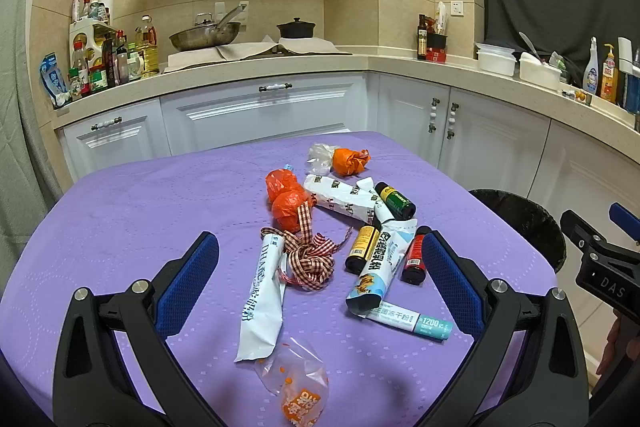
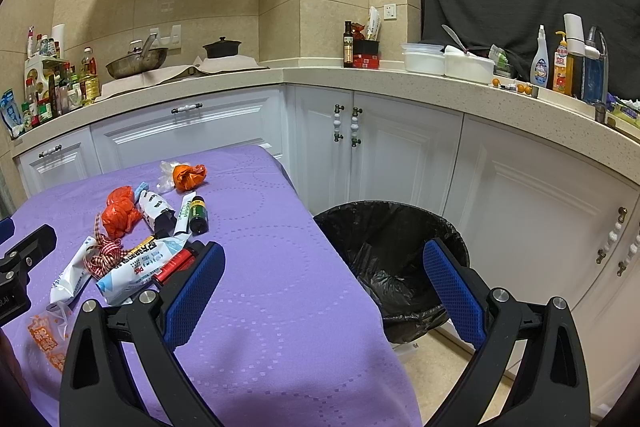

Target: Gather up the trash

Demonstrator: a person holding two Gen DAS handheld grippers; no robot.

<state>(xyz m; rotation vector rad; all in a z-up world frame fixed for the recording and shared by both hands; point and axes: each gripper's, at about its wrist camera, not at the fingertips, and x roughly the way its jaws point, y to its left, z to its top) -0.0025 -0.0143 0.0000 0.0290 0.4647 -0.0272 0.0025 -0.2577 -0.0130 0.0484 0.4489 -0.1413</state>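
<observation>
Trash lies scattered on the purple table [image 1: 132, 211]: a long white wrapper [image 1: 262, 297], a red checked ribbon [image 1: 310, 259], crumpled orange bags [image 1: 286, 201], small bottles [image 1: 362, 249], a white-and-blue packet [image 1: 378, 267] and a clear orange-printed bag [image 1: 298, 391]. My left gripper [image 1: 320, 267] hangs open above the pile, holding nothing. My right gripper [image 2: 320, 271] is open and empty over the table's right edge [image 2: 340, 251], beside the black-lined bin [image 2: 394, 259]. The same trash pile [image 2: 132, 247] shows in the right wrist view at the left.
White kitchen cabinets [image 2: 380, 147] and a countertop [image 2: 400, 83] with bottles, pans and tubs wrap around behind. The bin [image 1: 524, 223] stands on the floor by the table's right side. The right gripper's body [image 1: 600, 267] shows at the left view's right edge.
</observation>
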